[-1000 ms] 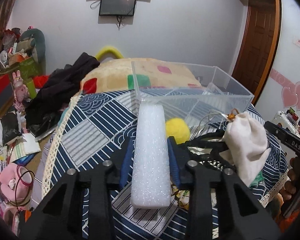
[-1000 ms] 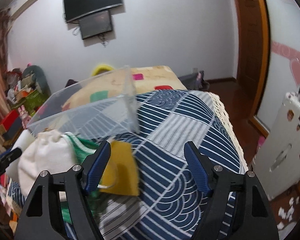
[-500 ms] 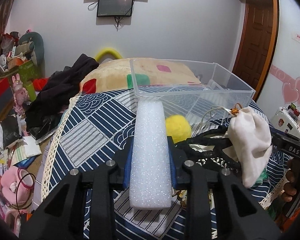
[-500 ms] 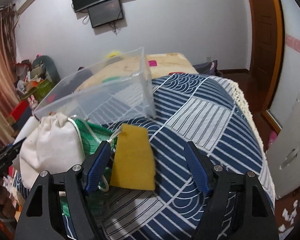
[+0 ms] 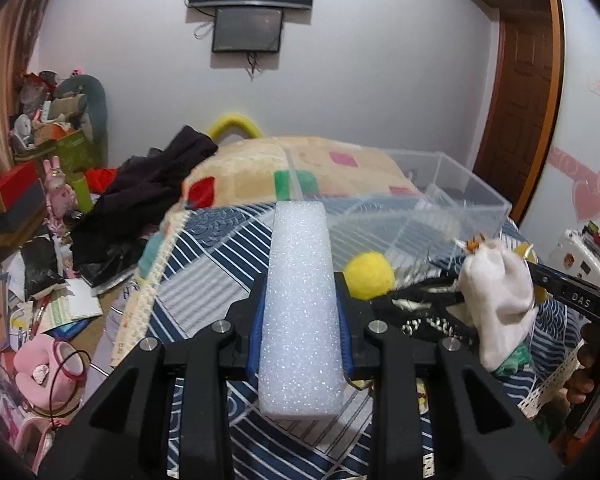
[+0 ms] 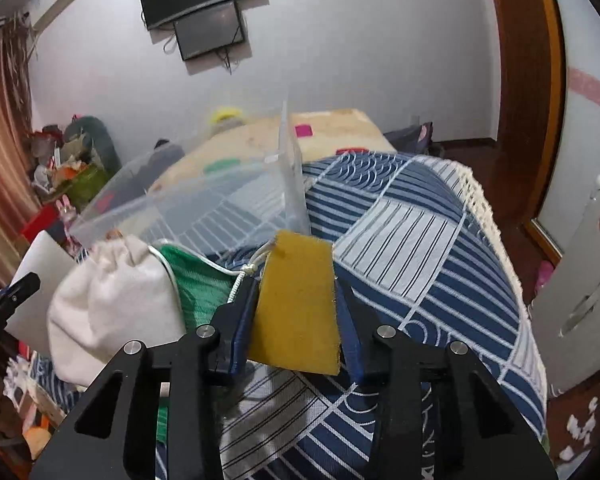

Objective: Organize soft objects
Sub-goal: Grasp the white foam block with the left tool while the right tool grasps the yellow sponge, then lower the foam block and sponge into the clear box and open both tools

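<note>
My left gripper (image 5: 300, 312) is shut on a long white foam block (image 5: 300, 304), held above the blue patterned cloth. My right gripper (image 6: 296, 312) is shut on a yellow sponge (image 6: 296, 304). A clear plastic bin (image 5: 420, 216) stands on the cloth ahead; it also shows in the right wrist view (image 6: 220, 204). A yellow pom-pom ball (image 5: 368, 276), a white drawstring pouch (image 5: 496, 296) and black lace fabric (image 5: 420, 312) lie right of the foam. In the right wrist view the pouch (image 6: 112, 304) lies on a green cloth (image 6: 196, 280), left of the sponge.
The blue and white patterned cloth (image 6: 420, 264) covers the table. A beige cushion (image 5: 260, 172) and dark clothes (image 5: 148, 196) lie behind it. Clutter covers the floor at left (image 5: 40, 280). A wooden door (image 5: 528, 100) and a white appliance (image 6: 580, 280) are at right.
Both grippers closed: the left onto the white foam block, the right onto the yellow sponge. Both views have shifted slightly toward the bin.
</note>
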Demonstrator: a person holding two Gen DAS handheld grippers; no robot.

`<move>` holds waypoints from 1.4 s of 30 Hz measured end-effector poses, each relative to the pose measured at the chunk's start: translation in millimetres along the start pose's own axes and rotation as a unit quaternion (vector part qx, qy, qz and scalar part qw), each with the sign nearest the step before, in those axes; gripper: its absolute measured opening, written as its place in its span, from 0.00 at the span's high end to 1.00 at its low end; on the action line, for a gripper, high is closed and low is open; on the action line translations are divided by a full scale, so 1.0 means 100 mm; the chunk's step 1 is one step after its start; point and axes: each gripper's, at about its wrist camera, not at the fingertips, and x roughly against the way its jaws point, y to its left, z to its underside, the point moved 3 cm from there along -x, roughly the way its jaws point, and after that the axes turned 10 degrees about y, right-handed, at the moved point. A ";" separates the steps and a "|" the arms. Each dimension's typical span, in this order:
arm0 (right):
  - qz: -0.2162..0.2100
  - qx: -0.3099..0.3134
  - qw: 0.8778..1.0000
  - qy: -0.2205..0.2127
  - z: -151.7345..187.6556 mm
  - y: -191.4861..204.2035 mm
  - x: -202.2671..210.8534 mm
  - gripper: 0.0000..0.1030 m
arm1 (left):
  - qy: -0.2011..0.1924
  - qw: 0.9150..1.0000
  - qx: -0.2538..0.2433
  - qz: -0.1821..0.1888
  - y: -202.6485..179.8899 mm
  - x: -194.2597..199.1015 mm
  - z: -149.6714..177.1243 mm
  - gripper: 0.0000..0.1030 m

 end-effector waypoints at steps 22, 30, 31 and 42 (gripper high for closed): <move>0.029 0.055 0.991 -0.118 -0.65 0.31 0.42 0.66 | -0.100 0.995 -0.028 0.012 -0.17 0.35 -0.71 0.71; 0.013 0.072 0.989 -0.130 -0.92 0.49 0.27 0.66 | -0.081 0.995 -0.044 0.022 -0.26 0.04 -0.95 0.71; 0.010 0.073 0.989 -0.129 -0.95 0.51 0.24 0.66 | -0.075 0.996 -0.046 0.027 -0.26 -0.02 -0.98 0.71; 0.014 0.103 0.992 -0.075 -1.04 0.64 -0.31 0.66 | -0.034 0.998 -0.057 0.021 -0.39 -0.67 -1.16 0.71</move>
